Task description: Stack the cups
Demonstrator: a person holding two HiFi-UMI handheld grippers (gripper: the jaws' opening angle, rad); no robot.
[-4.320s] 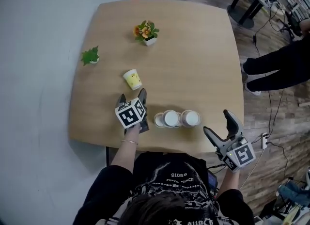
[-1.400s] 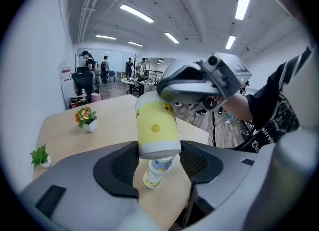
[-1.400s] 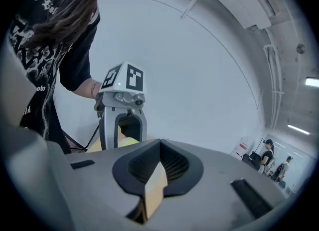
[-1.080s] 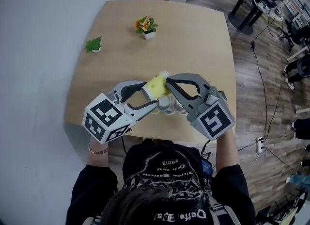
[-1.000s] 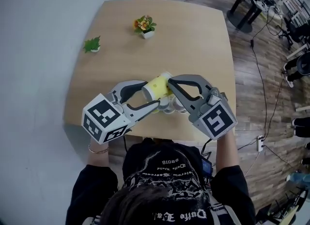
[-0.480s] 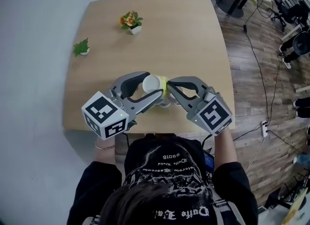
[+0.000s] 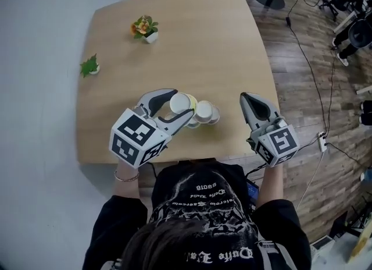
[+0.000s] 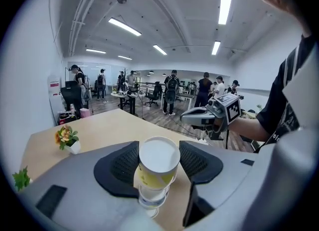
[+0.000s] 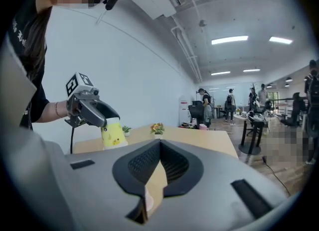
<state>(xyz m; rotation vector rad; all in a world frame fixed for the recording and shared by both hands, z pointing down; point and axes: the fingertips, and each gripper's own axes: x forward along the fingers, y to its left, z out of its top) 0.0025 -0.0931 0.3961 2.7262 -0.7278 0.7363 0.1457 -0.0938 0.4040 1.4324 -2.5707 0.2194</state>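
An open-plan office or lab is shown here, given away by desks [image 8: 122,95], swivel chairs [image 8: 157,93], ceiling strip lights [image 8: 124,27] and standing people [image 8: 172,89].

Flower pot [image 7: 144,28] and green sprig [image 7: 89,65] (perhaps artificial) on table [image 7: 221,42].

Matt paper cup [image 8: 158,170], smooth pale wooden table [image 7: 203,42] with soft sheen

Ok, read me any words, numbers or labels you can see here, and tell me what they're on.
Nothing here reads clearly.
Black shirt: pale gothic lettering, upside down in the head view, too distorted to read.
Marker cubes: black-and-white square codes, no words.
Yellow cup: small cartoon print, no legible text.
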